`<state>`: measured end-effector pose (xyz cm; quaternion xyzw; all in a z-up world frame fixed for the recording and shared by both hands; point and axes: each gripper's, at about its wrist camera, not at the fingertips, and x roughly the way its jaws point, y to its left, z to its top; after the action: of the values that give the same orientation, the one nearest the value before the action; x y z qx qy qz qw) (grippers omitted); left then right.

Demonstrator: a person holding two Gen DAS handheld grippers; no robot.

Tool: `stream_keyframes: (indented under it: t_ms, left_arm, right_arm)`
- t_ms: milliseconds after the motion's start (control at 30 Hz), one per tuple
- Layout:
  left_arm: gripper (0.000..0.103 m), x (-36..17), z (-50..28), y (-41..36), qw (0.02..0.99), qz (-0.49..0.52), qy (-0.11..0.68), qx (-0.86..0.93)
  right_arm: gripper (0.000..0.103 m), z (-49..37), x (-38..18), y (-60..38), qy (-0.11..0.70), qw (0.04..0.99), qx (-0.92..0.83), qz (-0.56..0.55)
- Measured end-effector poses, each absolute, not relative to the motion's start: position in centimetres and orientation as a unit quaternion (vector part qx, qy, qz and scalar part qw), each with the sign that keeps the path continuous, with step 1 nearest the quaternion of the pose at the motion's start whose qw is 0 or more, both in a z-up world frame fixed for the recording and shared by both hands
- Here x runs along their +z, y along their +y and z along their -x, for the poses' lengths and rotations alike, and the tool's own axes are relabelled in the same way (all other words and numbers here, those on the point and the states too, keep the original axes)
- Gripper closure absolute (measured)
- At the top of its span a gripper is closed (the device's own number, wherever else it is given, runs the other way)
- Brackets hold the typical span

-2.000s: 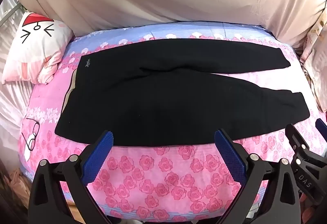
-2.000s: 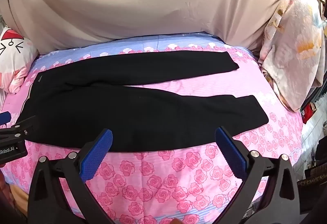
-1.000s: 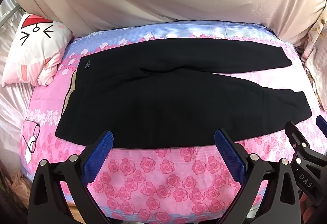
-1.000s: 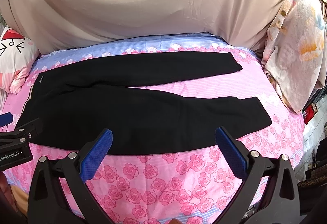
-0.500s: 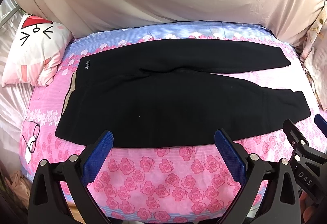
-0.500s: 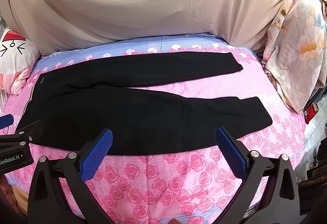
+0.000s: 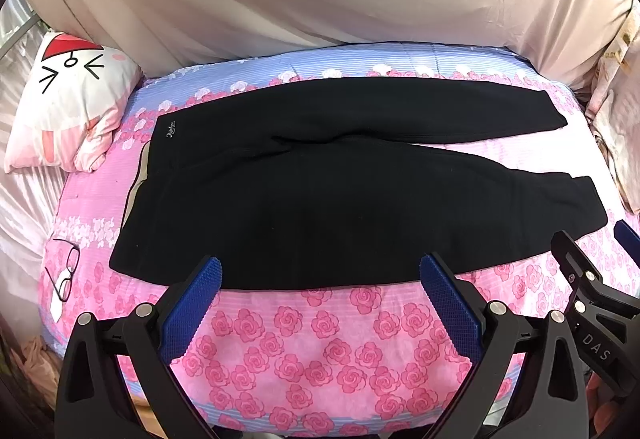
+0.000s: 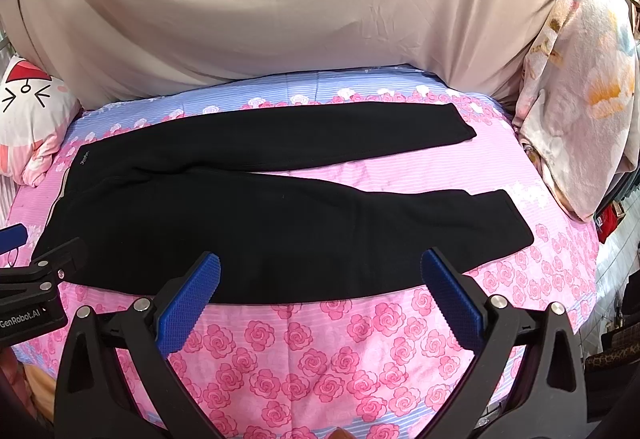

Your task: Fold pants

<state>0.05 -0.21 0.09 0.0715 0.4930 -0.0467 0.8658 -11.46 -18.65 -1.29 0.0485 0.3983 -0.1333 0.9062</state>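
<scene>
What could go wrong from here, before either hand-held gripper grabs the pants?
1. The black pants lie flat on the floral bedsheet; a deep pinch could catch sheet along with fabric.
2. The two legs are splayed apart, so folding one over the other may end up skewed unless the cuffs are lined up.
3. The glasses lie near the waistband corner, where the left hand-held gripper might knock them. Both it and the right hand-held gripper are open and empty.

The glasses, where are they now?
In the left wrist view, the glasses lie at the bed's left edge, beside the waist end of the pants.
</scene>
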Motion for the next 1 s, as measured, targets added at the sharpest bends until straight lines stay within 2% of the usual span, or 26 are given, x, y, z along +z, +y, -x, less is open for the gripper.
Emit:
stream_keyframes:
  t_ms: [1000]
  left_arm:
    - [0.005, 0.43, 0.37, -0.45, 0.866, -0.073, 0.493, -0.05]
  right_arm:
    - [0.005, 11.79, -1.21, -18.43, 0.399, 0.906, -0.131, -0.049]
